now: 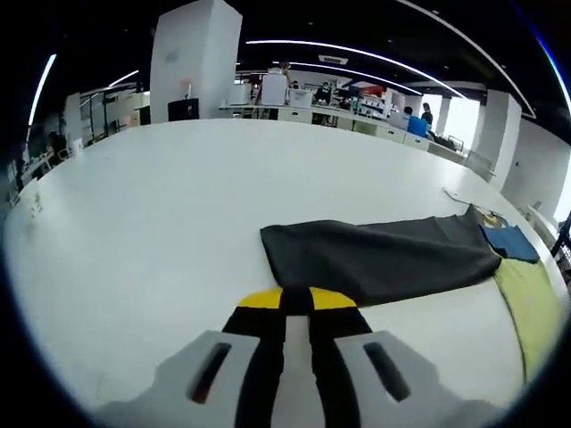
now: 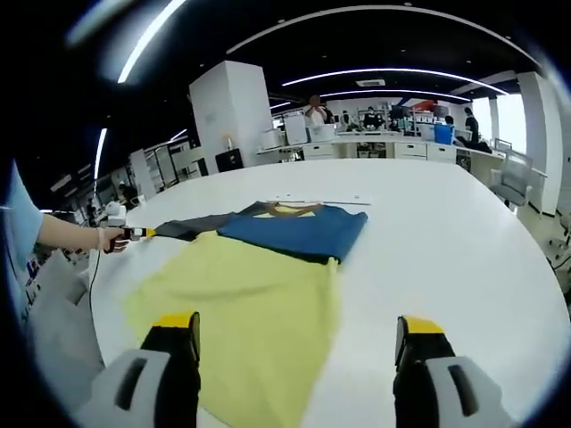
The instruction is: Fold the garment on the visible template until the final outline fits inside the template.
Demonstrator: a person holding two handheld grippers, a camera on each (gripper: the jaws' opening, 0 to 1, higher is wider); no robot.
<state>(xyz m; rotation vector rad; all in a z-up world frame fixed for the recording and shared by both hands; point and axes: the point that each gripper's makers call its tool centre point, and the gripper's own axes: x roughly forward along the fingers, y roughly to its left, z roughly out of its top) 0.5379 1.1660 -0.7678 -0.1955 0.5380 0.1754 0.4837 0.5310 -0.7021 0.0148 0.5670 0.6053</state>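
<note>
A garment lies flat on the white table (image 2: 464, 241): a yellow-green lower body (image 2: 241, 303), a blue chest (image 2: 299, 227) and dark grey sleeves. In the left gripper view one grey sleeve (image 1: 384, 254) stretches out ahead, with the blue part (image 1: 513, 242) and the yellow-green part (image 1: 533, 299) at the right. My left gripper (image 1: 299, 299) is shut, and the sleeve's near edge is pinched between its yellow tips. It also appears at the sleeve's end as the left gripper (image 2: 134, 234), held by a hand. My right gripper (image 2: 294, 325) stands wide open just above the yellow-green hem.
A thin white strip (image 2: 321, 198) lies on the table beyond the collar. A person's hand and light blue sleeve (image 2: 22, 223) come in from the left. Desks, a white pillar (image 1: 192, 58) and people stand far behind the table.
</note>
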